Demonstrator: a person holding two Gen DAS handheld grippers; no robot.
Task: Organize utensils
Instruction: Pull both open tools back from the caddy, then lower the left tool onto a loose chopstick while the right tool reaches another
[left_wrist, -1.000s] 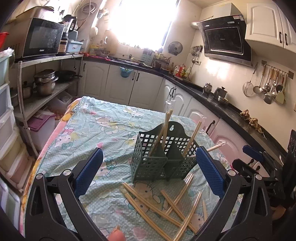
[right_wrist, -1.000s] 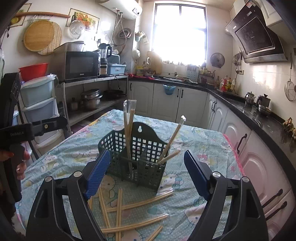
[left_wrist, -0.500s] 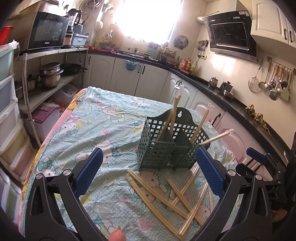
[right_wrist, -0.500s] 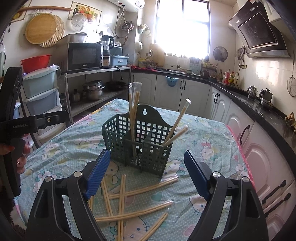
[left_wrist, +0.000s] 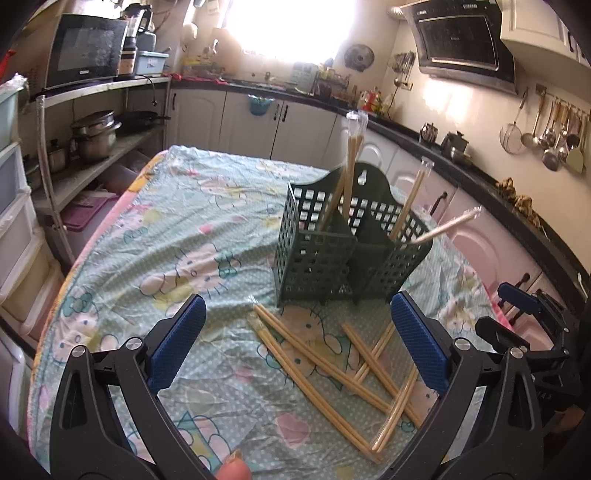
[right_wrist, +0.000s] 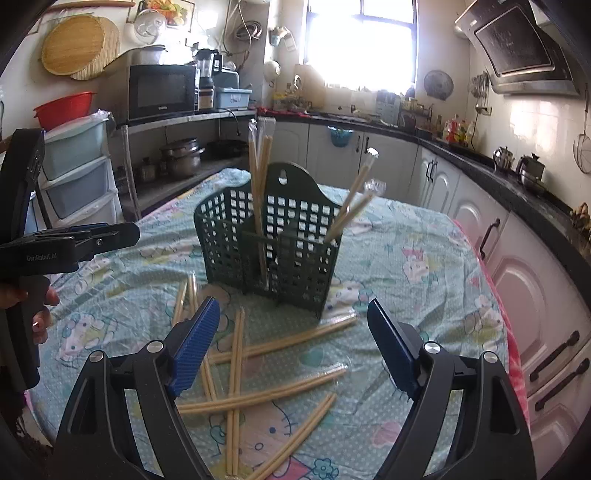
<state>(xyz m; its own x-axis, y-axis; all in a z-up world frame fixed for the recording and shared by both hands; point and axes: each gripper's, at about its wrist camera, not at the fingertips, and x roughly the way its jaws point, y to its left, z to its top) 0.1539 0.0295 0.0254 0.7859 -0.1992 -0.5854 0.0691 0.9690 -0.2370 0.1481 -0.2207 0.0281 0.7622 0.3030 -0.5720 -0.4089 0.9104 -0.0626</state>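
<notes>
A dark green lattice utensil basket (left_wrist: 343, 247) (right_wrist: 273, 247) stands upright on the table, with a few wrapped chopstick pairs leaning out of its compartments. Several wrapped chopstick pairs (left_wrist: 332, 365) (right_wrist: 258, 369) lie scattered and crossed on the cloth in front of it. My left gripper (left_wrist: 297, 339) hovers above the loose chopsticks, open and empty. My right gripper (right_wrist: 293, 347) is also open with nothing between its fingers, over the same pile. Each gripper shows at the edge of the other's view, the left gripper body (right_wrist: 55, 243) and the right gripper body (left_wrist: 532, 332).
The table wears a pale green cartoon-print cloth (left_wrist: 177, 236) (right_wrist: 424, 266). Shelves with pots (left_wrist: 92, 136), a microwave and plastic drawers stand to the left. White cabinets under a dark counter (right_wrist: 517, 206) run behind and to the right.
Both grippers have sunk toward the table and tilted down, so basket and loose chopsticks sit higher and larger in view. Both stay open.
</notes>
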